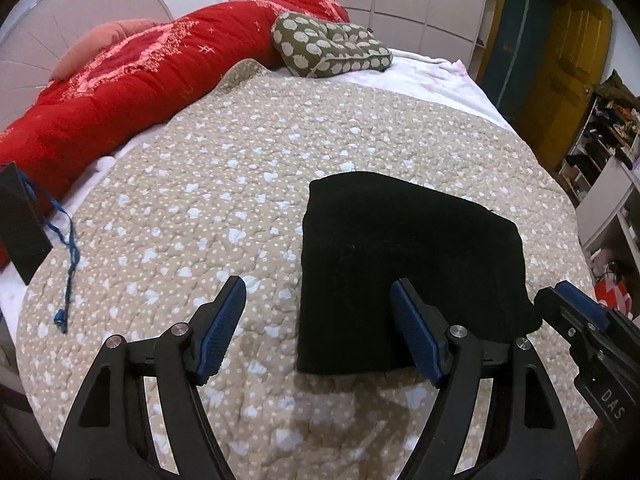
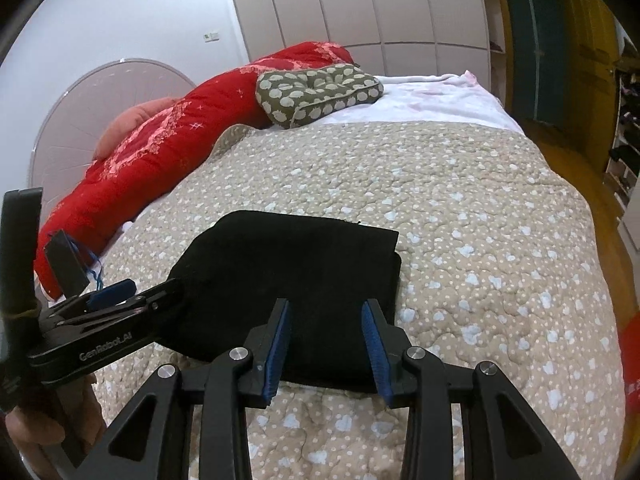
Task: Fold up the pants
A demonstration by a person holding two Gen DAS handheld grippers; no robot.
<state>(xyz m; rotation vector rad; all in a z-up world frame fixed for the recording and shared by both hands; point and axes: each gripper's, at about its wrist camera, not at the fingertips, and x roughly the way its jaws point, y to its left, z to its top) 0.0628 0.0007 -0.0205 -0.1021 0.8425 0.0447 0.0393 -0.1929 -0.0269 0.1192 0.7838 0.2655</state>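
Observation:
The black pants [image 1: 408,256] lie folded into a compact rectangle on the beige quilt; they also show in the right wrist view [image 2: 304,264]. My left gripper [image 1: 320,292] is open and empty, hovering over the pants' near left edge, its right finger over the cloth. My right gripper [image 2: 326,312] is open and empty above the pants' near edge. The right gripper shows at the right edge of the left wrist view [image 1: 580,312]. The left gripper shows at the left of the right wrist view [image 2: 116,296].
The beige patterned quilt [image 1: 208,184] covers the bed. A rolled red duvet [image 1: 132,80] and a green spotted cushion [image 1: 332,44] lie at the far side. A black card with a blue cord [image 1: 24,224] lies at the left. Shelves [image 1: 608,168] stand on the right.

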